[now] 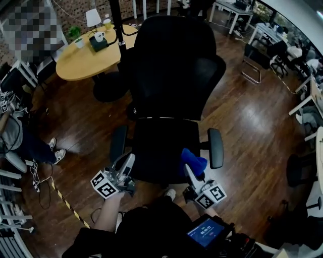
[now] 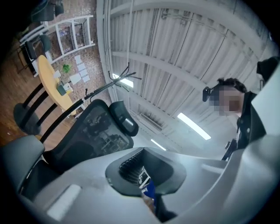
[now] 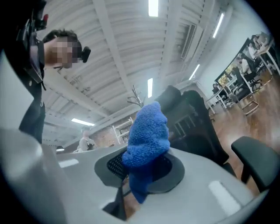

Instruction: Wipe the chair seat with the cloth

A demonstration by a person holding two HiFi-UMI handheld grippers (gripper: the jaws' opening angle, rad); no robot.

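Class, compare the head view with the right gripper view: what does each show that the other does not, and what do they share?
Only the head view shows the chair seat from above, the left gripper near its front edge, and the round wooden table. Only the right gripper view shows the ceiling lights and the camera on the person's head. Both show the blue cloth clamped in the right gripper, and the black backrest.

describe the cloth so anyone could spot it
Start at the big black office chair. At the seat's near right corner, the right gripper is shut on the cloth: a fuzzy bright blue wad, the only blue thing against the black.
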